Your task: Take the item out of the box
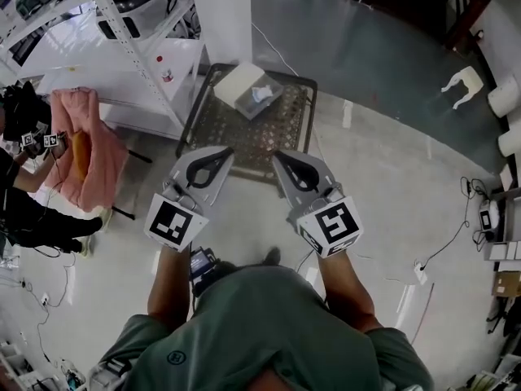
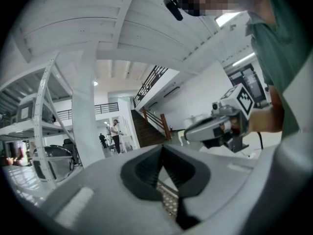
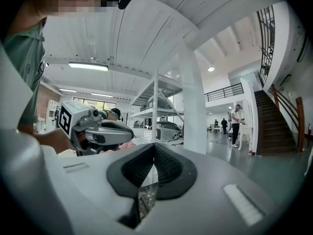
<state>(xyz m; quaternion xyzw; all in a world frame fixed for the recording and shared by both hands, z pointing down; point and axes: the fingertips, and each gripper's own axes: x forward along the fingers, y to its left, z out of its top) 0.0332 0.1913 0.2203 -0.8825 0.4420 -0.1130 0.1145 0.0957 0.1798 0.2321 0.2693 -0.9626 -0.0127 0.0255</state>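
Left gripper (image 1: 221, 153) and right gripper (image 1: 281, 158) were both clenched on nothing. The box (image 1: 241, 82) sat upper centre on a mesh table (image 1: 244, 141). The item (image 1: 262, 94) inside appeared light and crumpled, possibly soft. A grasp at its raised top edge is advised.

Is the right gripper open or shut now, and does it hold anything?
Shut, and empty: in its own view the right gripper shows its two dark pads meeting at the tips, with nothing between them.
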